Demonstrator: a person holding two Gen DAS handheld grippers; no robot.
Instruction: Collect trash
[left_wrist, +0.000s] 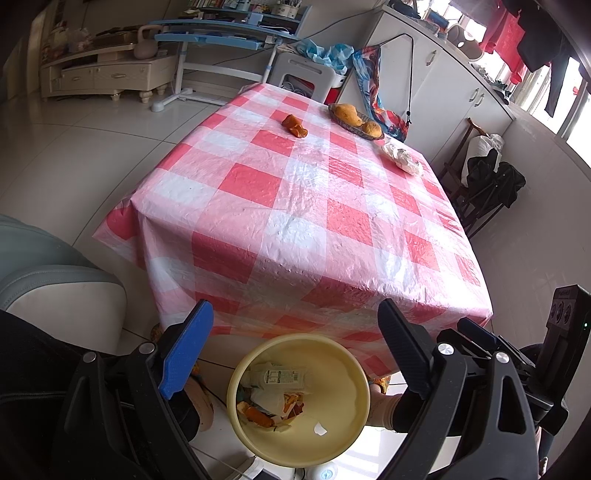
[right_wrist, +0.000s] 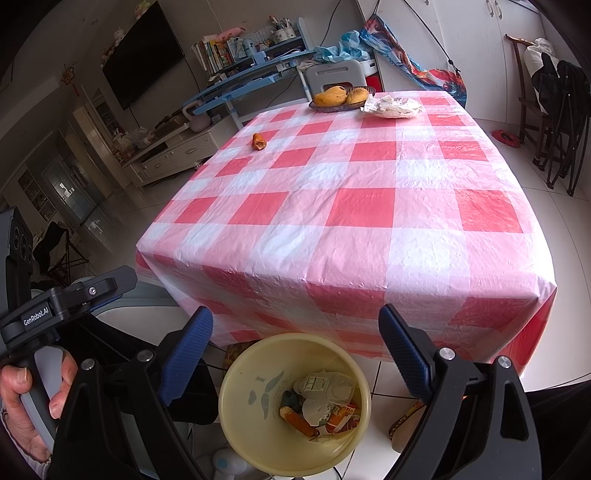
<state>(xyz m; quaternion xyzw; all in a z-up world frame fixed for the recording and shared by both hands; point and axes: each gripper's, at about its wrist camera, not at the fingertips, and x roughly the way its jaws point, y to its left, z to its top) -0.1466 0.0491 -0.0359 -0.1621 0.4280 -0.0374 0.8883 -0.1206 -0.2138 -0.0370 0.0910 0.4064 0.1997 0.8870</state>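
Note:
A pale yellow bin (left_wrist: 343, 435) (right_wrist: 240, 424) stands on the floor before the table and holds a bottle, peel and wrappers. My left gripper (left_wrist: 295, 354) hangs open above its rim, with nothing between the fingers. My right gripper (right_wrist: 295, 354) is open and empty over the same bin. On the red-and-white checked tablecloth (left_wrist: 295, 206) (right_wrist: 351, 206), an orange peel piece (left_wrist: 294, 126) (right_wrist: 258, 141) lies at the far left. A crumpled white wrapper (left_wrist: 402, 158) (right_wrist: 393, 106) lies at the far right, beside the fruit basket.
A dark basket (left_wrist: 356, 120) (right_wrist: 341, 98) with orange-yellow fruit sits at the table's far edge. A grey chair (left_wrist: 303, 79) stands behind the table, and dark folding chairs (right_wrist: 554, 122) stand at the right. A hand (right_wrist: 22, 391) holds the left gripper's handle.

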